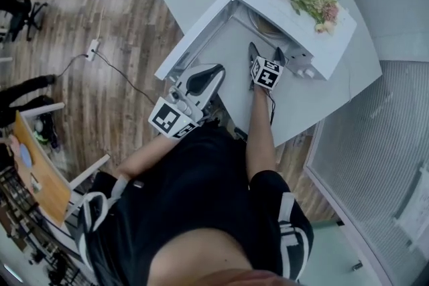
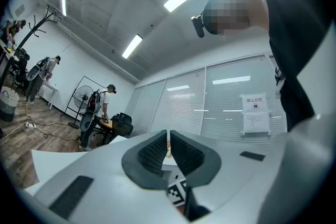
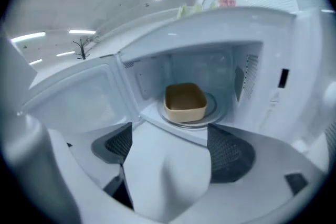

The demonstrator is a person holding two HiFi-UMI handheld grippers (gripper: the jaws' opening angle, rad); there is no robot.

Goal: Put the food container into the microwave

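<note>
The tan food container (image 3: 185, 102) sits on the glass turntable (image 3: 209, 112) inside the white microwave (image 3: 247, 34), whose door (image 3: 79, 99) is swung open to the left. My right gripper (image 3: 168, 131) hangs just in front of the opening, jaws spread wide with nothing between them. In the head view the right gripper (image 1: 265, 52) is over the table before the microwave (image 1: 295, 10). Beside the open door (image 1: 194, 37), my left gripper (image 1: 216, 70) is shut and empty. In its own view the left gripper (image 2: 168, 136) points up into the room.
Pink and green flowers (image 1: 316, 3) lie on top of the microwave. The white table (image 1: 315, 94) ends near my legs. A glass wall with a posted sign (image 2: 255, 113) and a standing person (image 2: 100, 107) by a fan (image 2: 79, 99) show beyond the left gripper.
</note>
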